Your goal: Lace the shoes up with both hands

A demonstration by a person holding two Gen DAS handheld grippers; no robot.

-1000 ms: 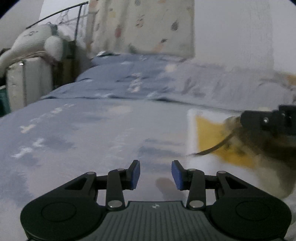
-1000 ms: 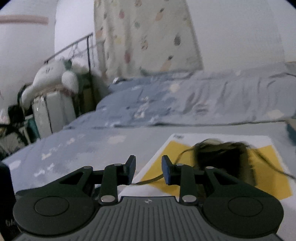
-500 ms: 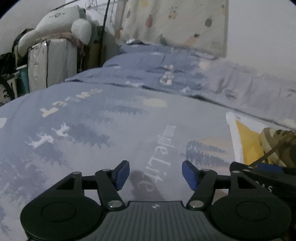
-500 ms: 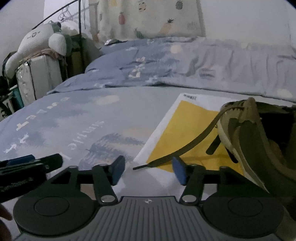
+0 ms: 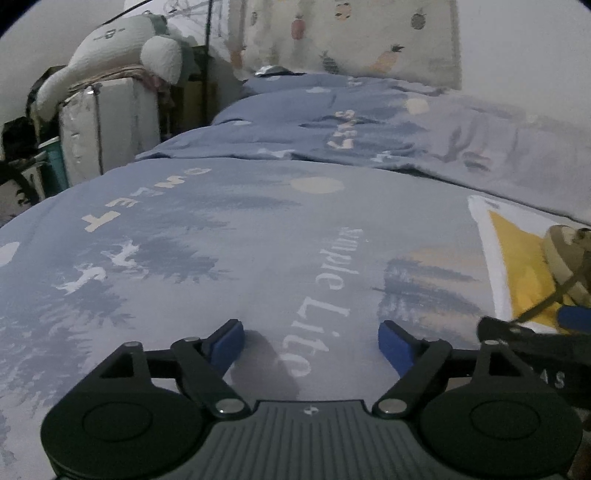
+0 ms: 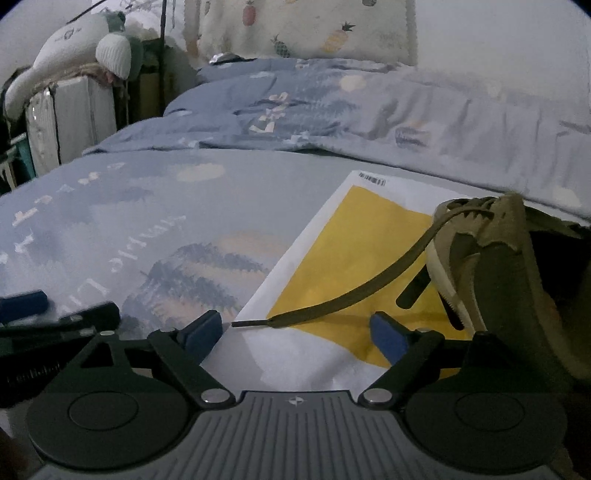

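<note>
Closest in the left wrist view, the left gripper [image 5: 310,345] hangs low over the blue printed bedsheet [image 5: 207,258] with its blue pads [image 5: 226,343] spread wide apart and nothing between them; its shadow falls on the sheet just ahead, beside the white lettering. Closest in the right wrist view, the right gripper [image 6: 295,332] is likewise spread wide, gripping nothing. The stiff tip of a dark olive shoelace [image 6: 354,295] lies between its pads, nearer the left one and not pinched, resting on the white margin of a yellow-and-white sheet of paper [image 6: 354,229] laid on the bed. From there the lace rises in a curve to the right, up to the front of an olive-tan shoe [image 6: 491,266] that sits on the paper just beside the right finger, its open top toward the camera. In the left wrist view the same shoe [image 5: 565,254] shows at the far right edge. Farther back lies a rumpled blue duvet [image 6: 369,110], and beyond it hangs a pineapple-print curtain [image 6: 306,26]. At far left a white plush toy [image 5: 122,55] rests on a white storage box [image 5: 107,125].
</note>
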